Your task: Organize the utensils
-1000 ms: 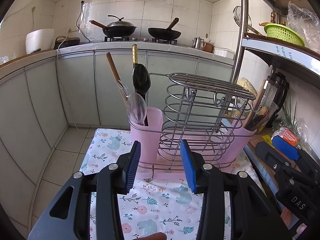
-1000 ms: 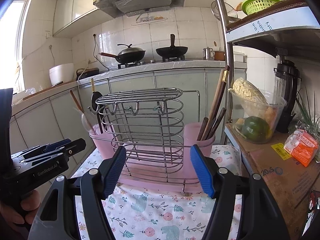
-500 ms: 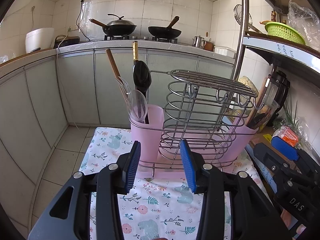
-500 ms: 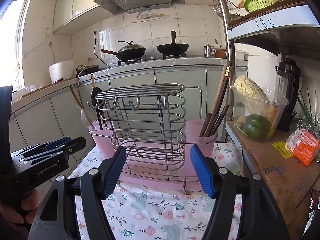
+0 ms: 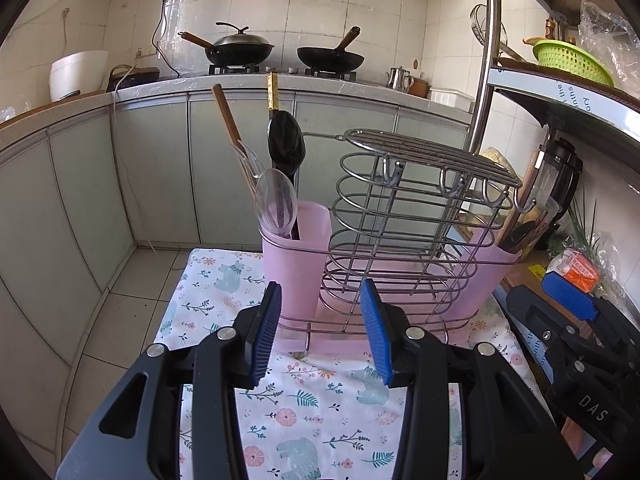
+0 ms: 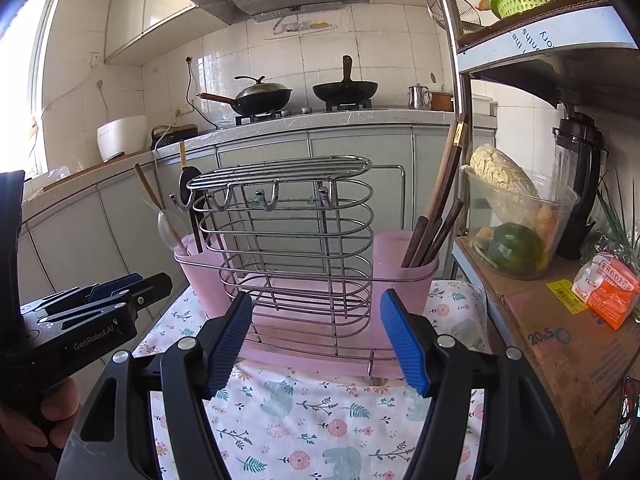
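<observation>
A wire utensil rack [image 5: 404, 216] on a pink tray stands on a floral cloth [image 5: 304, 404]. Its left pink cup [image 5: 296, 256] holds a clear spoon [image 5: 276, 204], a black ladle [image 5: 286, 146] and a wooden-handled utensil. Its right pink cup [image 6: 404, 280] holds brown chopsticks [image 6: 436, 224]. My left gripper [image 5: 322, 336] is open and empty just in front of the rack's left end. My right gripper [image 6: 320, 340] is open and empty in front of the rack's middle. Each gripper shows at the edge of the other's view.
A cardboard box [image 6: 560, 344] with an orange carton [image 6: 608, 288] stands right of the cloth. A clear bowl of vegetables [image 6: 516, 224] and a black blender [image 6: 580, 184] stand behind it under a metal shelf. Cabinets and a stove with woks lie behind.
Both grippers have drifted slightly, so the rack sits a little lower and nearer in both views. Both stay open and empty.
</observation>
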`<state>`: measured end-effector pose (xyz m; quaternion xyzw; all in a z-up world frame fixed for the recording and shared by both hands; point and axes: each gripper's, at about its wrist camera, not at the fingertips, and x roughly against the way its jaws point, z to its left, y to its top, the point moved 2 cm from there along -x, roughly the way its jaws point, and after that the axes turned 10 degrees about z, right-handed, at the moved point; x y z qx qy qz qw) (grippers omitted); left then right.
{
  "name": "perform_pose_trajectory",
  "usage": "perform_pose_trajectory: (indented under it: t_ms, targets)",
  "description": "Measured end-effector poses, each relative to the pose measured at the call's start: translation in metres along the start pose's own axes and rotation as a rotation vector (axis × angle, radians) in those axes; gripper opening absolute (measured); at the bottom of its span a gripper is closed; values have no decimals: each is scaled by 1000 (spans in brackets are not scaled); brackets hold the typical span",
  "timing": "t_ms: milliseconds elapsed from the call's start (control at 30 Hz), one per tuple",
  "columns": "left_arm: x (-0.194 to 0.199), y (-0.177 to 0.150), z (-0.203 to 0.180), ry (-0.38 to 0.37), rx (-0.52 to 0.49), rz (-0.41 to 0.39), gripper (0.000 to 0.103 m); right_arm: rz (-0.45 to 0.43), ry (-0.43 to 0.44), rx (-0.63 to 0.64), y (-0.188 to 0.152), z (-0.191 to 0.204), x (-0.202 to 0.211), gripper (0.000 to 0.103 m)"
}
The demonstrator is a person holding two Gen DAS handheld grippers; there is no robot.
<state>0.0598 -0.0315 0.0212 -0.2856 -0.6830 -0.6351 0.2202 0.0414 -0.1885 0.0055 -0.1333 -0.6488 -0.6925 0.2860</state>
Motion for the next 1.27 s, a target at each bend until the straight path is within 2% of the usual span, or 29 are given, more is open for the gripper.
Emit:
perform_pose_trajectory:
  t_ms: [1000, 1267]
  targets:
    - [-20, -4, -5, 16, -11, 50, 42, 30, -4, -31, -7, -11, -14, 66]
    - [-39, -11, 4, 18, -5, 111, 42, 69, -25, -44, -17, -23, -25, 65]
